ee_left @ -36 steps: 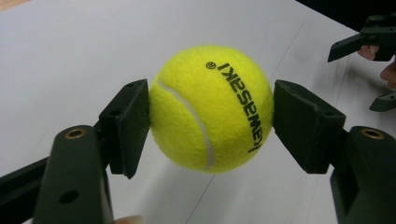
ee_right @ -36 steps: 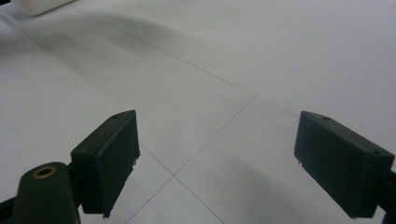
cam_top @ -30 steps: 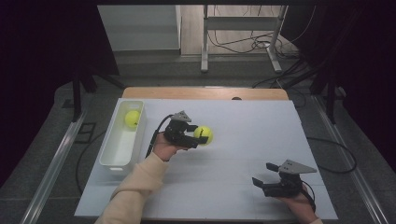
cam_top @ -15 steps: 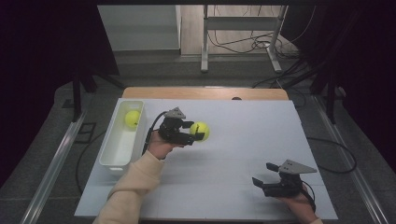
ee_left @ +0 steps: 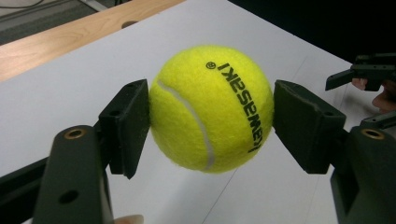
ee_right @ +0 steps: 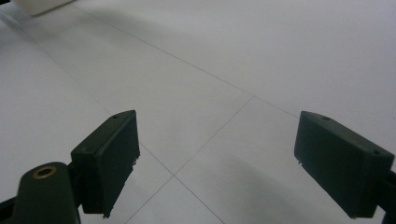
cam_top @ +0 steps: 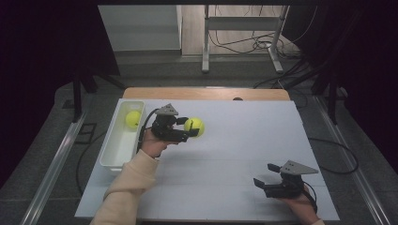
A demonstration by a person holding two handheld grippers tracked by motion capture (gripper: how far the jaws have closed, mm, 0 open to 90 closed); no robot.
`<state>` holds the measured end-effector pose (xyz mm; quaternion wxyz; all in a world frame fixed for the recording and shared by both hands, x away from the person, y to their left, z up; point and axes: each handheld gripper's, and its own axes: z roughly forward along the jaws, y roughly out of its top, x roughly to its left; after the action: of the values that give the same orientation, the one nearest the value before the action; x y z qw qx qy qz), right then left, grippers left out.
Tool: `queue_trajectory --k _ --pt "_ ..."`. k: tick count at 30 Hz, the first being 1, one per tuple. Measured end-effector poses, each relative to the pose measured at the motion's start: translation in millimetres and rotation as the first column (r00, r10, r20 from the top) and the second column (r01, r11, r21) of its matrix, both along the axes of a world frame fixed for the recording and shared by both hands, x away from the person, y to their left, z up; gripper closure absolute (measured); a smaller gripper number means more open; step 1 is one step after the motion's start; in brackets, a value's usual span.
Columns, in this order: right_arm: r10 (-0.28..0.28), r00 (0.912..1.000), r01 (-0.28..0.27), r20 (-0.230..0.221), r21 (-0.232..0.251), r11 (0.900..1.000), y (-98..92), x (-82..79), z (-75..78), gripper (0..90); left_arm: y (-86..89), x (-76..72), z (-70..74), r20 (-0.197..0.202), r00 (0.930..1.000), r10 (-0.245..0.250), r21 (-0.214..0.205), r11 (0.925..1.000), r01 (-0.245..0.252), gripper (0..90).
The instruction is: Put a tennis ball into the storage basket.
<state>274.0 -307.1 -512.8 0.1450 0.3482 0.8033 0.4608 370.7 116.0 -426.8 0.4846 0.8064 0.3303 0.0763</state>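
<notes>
Gripping a yellow tennis ball (ee_left: 211,108) between both pads, your left gripper (cam_top: 187,131) has it clear of the white table (cam_top: 244,140), with the ball's shadow falling on the surface beneath it in the left gripper view. The white plastic bin (cam_top: 115,147) stands just to the left of that hand, along the table's left edge, and a second tennis ball (cam_top: 133,118) already lies at its far end. That is the relation your coming move turns on, as far as I can judge: the bin lies to the left of the held ball, behind the gripper's body, not ahead of its jaws, so you would have to carry the ball back leftward across the near wall of the bin, whose long axis runs near to far. There is bare room in the bin's near half. Your left hand is much the nearer one; your right gripper (cam_top: 263,183) rests well apart at the near right corner, jaws wide apart with nothing but bare table between them in the right gripper view.
</notes>
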Motion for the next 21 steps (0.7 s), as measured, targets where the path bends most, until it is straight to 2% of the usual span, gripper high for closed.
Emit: queue_trajectory --k 21 --pt "0.001 1.0 -0.001 0.0 0.0 1.0 0.0 0.0 0.0 14.9 24.2 -2.6 12.5 0.028 0.9979 0.059 -0.014 0.9982 -0.058 30.8"
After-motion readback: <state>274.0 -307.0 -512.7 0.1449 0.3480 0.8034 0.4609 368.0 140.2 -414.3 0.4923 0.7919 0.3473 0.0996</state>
